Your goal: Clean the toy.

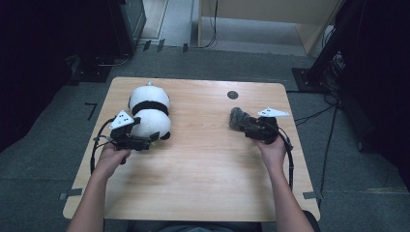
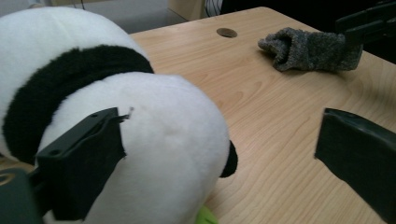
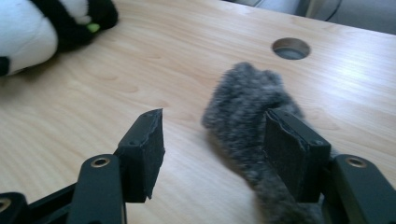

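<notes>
Two sets of my jaws stand released: my right gripper (image 3: 210, 154) straddles the grey sock (image 3: 247, 112) lying on the table (image 3: 154, 60); my left gripper (image 2: 219, 158) flanks the panda plush (image 2: 140, 140). I should centre each pad first, then squeeze gently.

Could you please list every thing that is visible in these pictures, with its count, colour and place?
plush panda: one, white with black band, left part of the table, beside the left gripper.
knitted piece: one, grey, fuzzy, right part of the table, at the right gripper.
table: one, light wood, centre, with a round hole near the far edge.
left gripper: one, black, fingers open, one finger against the panda.
right gripper: one, black, fingers open, one finger at the knitted piece.
</notes>
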The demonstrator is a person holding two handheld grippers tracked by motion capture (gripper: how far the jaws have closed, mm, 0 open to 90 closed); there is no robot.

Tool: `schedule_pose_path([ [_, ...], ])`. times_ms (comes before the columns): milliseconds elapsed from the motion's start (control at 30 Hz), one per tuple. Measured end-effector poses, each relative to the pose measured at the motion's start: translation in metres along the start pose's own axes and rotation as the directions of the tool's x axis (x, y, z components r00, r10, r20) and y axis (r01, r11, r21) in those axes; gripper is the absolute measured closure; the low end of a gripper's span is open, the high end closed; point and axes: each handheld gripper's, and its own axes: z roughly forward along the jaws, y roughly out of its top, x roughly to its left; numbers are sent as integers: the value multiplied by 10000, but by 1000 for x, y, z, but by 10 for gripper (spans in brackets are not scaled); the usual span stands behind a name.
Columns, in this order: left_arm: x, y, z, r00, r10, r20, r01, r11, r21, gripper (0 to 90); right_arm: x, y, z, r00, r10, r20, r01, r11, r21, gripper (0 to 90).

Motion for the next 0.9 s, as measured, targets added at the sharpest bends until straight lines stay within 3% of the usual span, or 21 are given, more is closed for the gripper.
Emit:
schedule_pose_path([
  [100,-6,0,3,9999,-108,-32,108,9999,17,120,10,-1,-3,9997,-96,-205,96,9999,-36,391],
  [233,-14,-1,6,9996,-227,144,228,9997,-61,123,23,-2,-9,9988,-311,-385,302,9993,-236,390],
  [467,-35,-4,14,9985,213,497,-214,9998,13,125,46,-12,-12,9944,-802,-693,798,9968,-86,378],
  [733,-60,-16,32,9942,651,861,-706,9956,621,125,71,-21,-9,9852,-1304,-1116,1308,9914,-37,390],
  [900,-79,-27,48,9860,810,1456,-983,9884,1158,126,84,-27,-8,9808,-1382,-1372,1377,9904,-134,390],
])
